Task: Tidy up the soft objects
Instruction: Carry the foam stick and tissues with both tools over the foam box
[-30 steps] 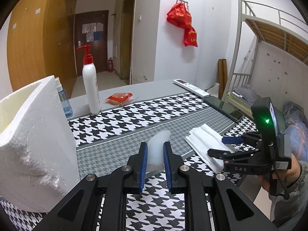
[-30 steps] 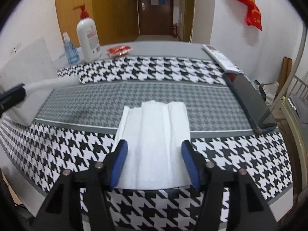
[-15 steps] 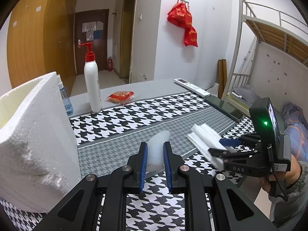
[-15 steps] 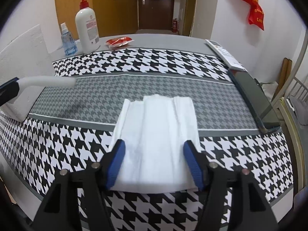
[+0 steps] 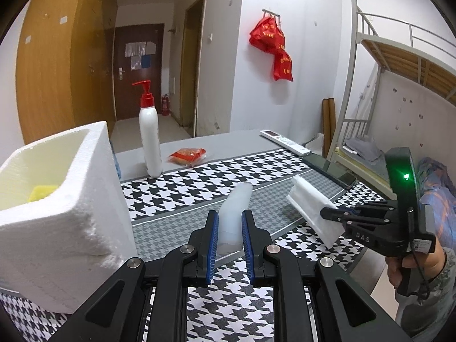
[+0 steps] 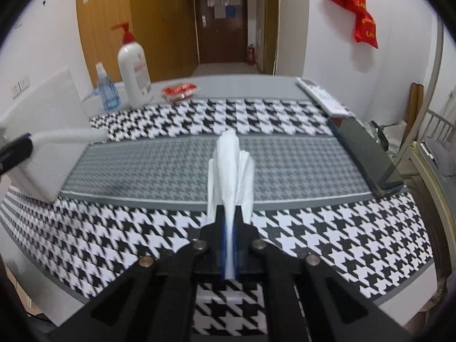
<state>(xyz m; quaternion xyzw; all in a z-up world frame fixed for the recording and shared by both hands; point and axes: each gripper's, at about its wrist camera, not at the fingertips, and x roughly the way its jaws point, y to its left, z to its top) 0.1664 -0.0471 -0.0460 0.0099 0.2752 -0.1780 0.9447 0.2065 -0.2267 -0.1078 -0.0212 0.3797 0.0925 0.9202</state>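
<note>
Checked desk [image 5: 256, 168]: left tongs [image 5: 230, 242] grip a pale tube [image 5: 235, 211], right tongs [image 6: 229, 228] pinch the cloth [image 6: 232, 168]; foam box [image 5: 57, 199] lies nearer, left of the tube

the grey middle band of the worktop [image 6: 159, 168] lies bare, and that is the widest lane for a gripper to cross. on the left the white foam box [image 5: 57, 216] stands tall at the worktop's edge, a solid wall on that side with its top open. at the far left the pump bottle [image 5: 149, 139] stands upright, a small blue bottle [image 6: 106, 91] just beside it and a red packet [image 5: 188, 154] lying low nearby, so that corner is crowded. along the right edge a remote [image 6: 322, 94] and a dark phone [image 6: 367, 156] lie flat, low hurdles only. beyond that edge, the bunk bed frame [image 5: 353, 85] closes the right side.
</note>
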